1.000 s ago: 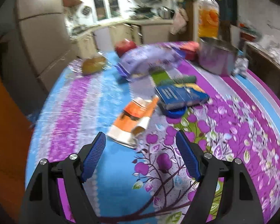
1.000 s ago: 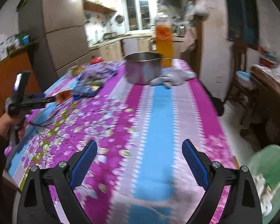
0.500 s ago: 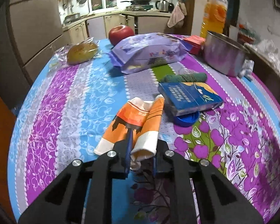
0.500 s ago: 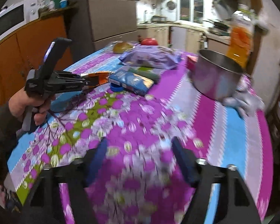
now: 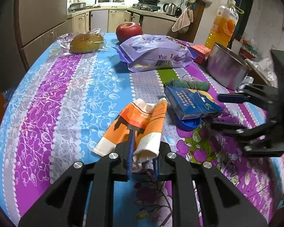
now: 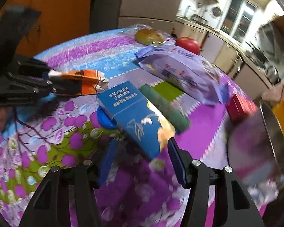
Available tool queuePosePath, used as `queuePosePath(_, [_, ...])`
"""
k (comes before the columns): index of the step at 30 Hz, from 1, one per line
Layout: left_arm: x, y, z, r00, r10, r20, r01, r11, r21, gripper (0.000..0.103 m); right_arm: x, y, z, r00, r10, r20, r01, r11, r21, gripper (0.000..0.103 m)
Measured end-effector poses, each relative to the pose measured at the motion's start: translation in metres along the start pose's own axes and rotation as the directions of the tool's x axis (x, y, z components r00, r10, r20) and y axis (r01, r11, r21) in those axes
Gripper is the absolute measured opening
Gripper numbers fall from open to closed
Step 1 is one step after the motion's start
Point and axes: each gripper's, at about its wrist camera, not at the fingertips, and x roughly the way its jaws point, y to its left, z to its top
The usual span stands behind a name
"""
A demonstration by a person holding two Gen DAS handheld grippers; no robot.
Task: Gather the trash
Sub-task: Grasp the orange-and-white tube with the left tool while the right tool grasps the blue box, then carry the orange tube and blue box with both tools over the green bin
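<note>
With the blue box (image 5: 192, 102) as our landmark, the change of the last second is plain: our left gripper (image 5: 142, 162), which hovered spread wide short of the orange-and-white wrapper (image 5: 138, 126), has closed and now pinches the wrapper's near end between its blue pads, the crumpled packet lying just left of the box on the flowered tablecloth (image 5: 53, 102). Our right gripper (image 6: 140, 160), which a second ago looked down a bare stretch of cloth far from the clutter, has swung in and now has its fingers spread on either side of the box's near corner; that view is smeared by motion, so we cannot say whether the pads touch the cardboard yet. A blue lid (image 6: 106, 121) peeks out from under the box, a roll of green yarn (image 5: 187, 84) lies along its far side, and beyond that sit the purple snack bag (image 5: 157, 54), a red apple (image 5: 129, 29), a wrapped bun (image 5: 86, 42) and a steel pot (image 5: 225, 69). We judge the first piece of trash secured and ready to lift, and the box probably the second pickup, though whether it is empty we cannot tell.
</note>
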Motion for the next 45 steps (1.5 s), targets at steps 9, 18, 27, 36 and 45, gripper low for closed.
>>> queuePosePath(9, [0.001,0.004,0.0,0.998,-0.059,0.0,0.059,0.997,-0.051,0.015,0.019,-0.002,0.023,0.999,0.048,-0.019,-0.05,0.991,-0.125,0.063])
queuePosePath(18, [0.0,0.001,-0.001,0.997,-0.071,0.01,0.072,0.996,-0.055,0.015,-0.003,0.01,0.022,0.999,-0.021,0.036,0.025,0.992,-0.126,0.025])
queuePosePath(27, [-0.01,-0.003,-0.001,0.998,-0.061,0.01,0.061,0.997,-0.054,0.015,-0.071,-0.029,-0.02,0.985,0.139,0.107,-0.166,0.937,0.307,0.013])
queuePosePath(36, [-0.002,-0.009,-0.004,0.999,-0.045,-0.004,0.045,0.998,-0.031,0.015,-0.081,-0.027,-0.065,0.989,0.119,0.088,-0.145,0.887,0.438,0.016])
queuePosePath(45, [-0.004,-0.009,-0.004,0.999,-0.043,0.012,0.043,0.999,-0.031,0.015,-0.115,-0.014,-0.063,0.973,0.032,0.23,-0.13,0.897,0.424,0.013])
